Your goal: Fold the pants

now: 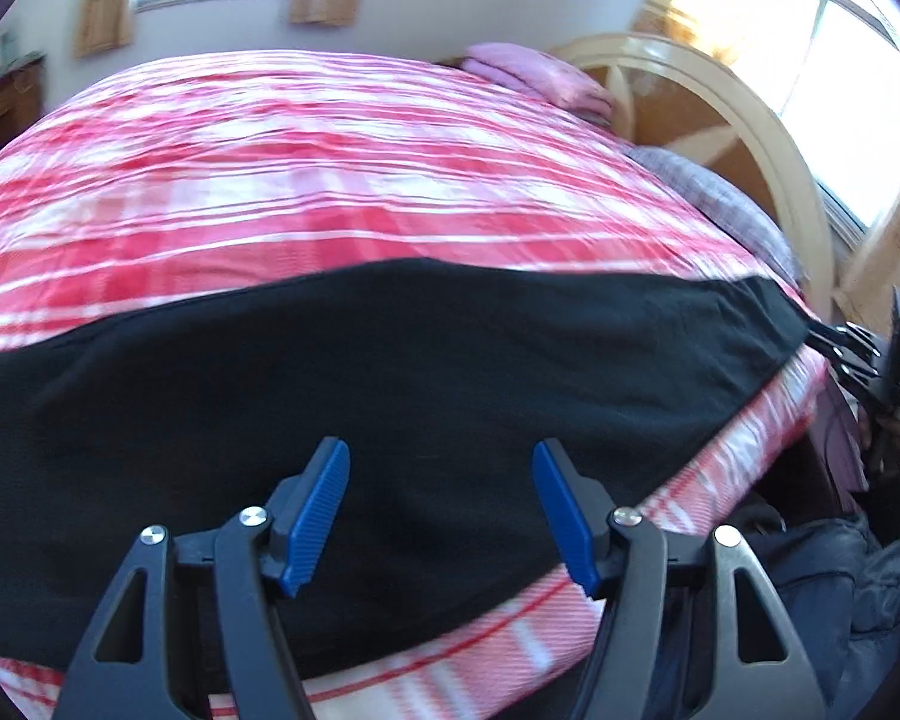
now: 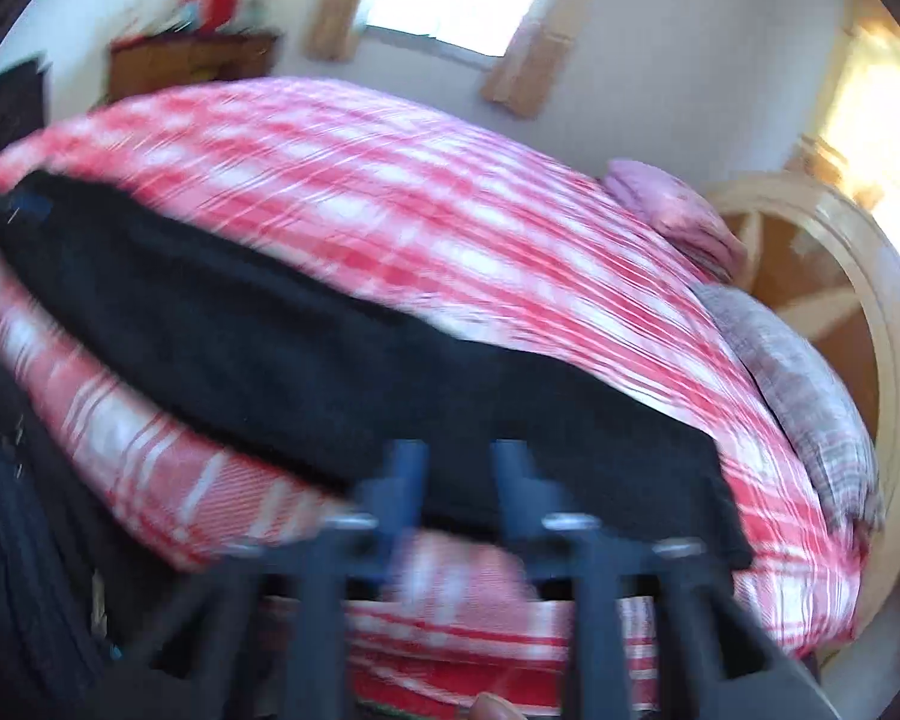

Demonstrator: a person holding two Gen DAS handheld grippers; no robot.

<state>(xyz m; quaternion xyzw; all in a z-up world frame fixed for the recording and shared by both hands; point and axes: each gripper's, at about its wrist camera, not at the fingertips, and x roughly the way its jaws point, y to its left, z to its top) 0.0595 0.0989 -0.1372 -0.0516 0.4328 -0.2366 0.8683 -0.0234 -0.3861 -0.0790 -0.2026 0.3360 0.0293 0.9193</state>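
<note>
Black pants (image 1: pixel 390 372) lie flat in a long strip across the red-and-white striped bed cover (image 1: pixel 330 180). My left gripper (image 1: pixel 441 468) is open, its blue pads spread wide just above the pants near the bed's front edge. My right gripper shows in the left wrist view (image 1: pixel 834 348) at the pants' far right end, touching the fabric edge. In the blurred right wrist view the pants (image 2: pixel 330 360) stretch away to the left and my right gripper (image 2: pixel 456 468) sits at their near edge with its jaws apart by a narrow gap.
A pink folded cloth (image 1: pixel 540 78) and a grey checked pillow (image 1: pixel 720 204) lie by the curved wooden headboard (image 1: pixel 750 138). A wooden cabinet (image 2: pixel 192 66) stands against the far wall. Dark clothing of the person (image 1: pixel 840 570) is at the bed's front.
</note>
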